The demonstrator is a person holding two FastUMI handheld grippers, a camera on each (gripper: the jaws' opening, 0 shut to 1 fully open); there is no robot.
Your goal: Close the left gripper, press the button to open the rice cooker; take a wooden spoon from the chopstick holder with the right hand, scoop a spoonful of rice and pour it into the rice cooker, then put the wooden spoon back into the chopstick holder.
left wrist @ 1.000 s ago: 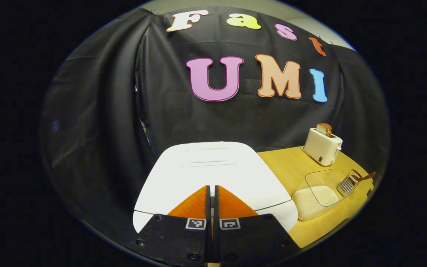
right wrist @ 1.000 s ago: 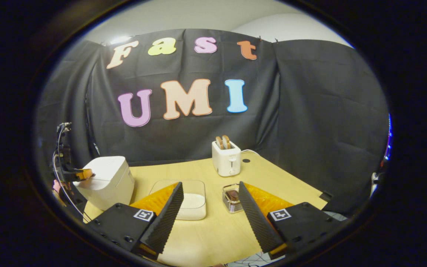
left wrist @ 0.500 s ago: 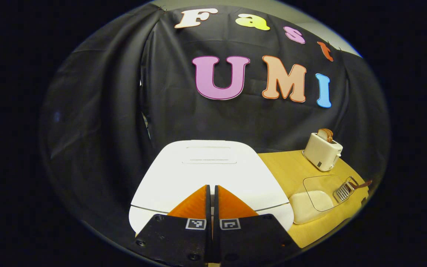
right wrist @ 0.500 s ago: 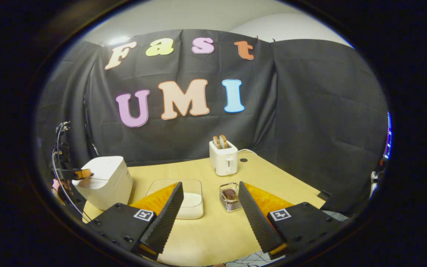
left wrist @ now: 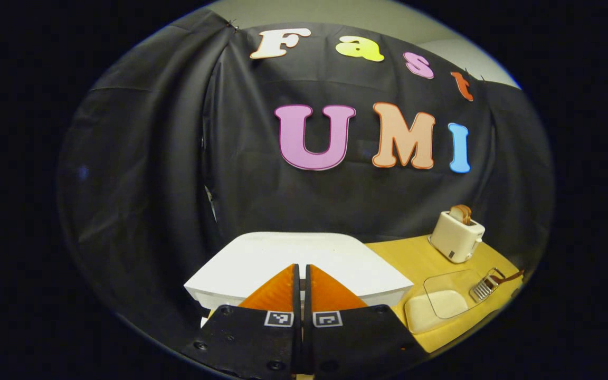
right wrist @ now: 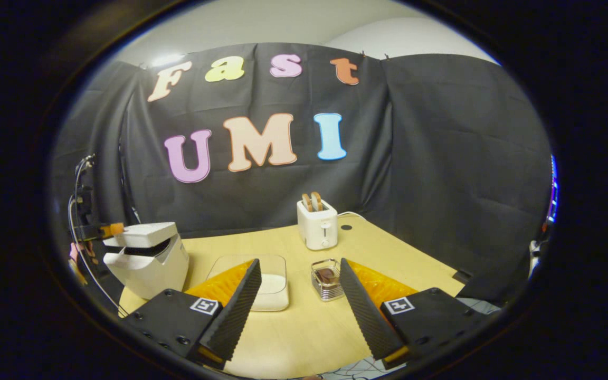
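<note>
Left hand-held gripper (left wrist: 300,270) is clenched, its two fingers pressed flat together with nothing between them, their tips at the front edge of the white rice cooker (left wrist: 296,261). Half a second ago the cooker's lid lay flat and sealed; now it has sprung up, and the right gripper view shows a dark gap between the raised white lid (right wrist: 143,235) and the body below, with the left hand-held gripper (right wrist: 108,230) just beside the lid's front. That suggests the button press has worked and the opening step is done or nearly so, though the lid looks only partly raised.

Right hand-held gripper (right wrist: 298,274) is released, fingers spread wide and holding nothing, hovering above the light wooden tabletop (right wrist: 304,327). Ahead of it, between its fingers, stands the small clear chopstick holder (right wrist: 326,278) with the brown wooden spoon (left wrist: 510,276) resting in it, untouched. Just to the holder's left sits the clear square container of white rice (right wrist: 268,282). Farther back stands a white toaster (right wrist: 317,224) with bread in its slots.
</note>
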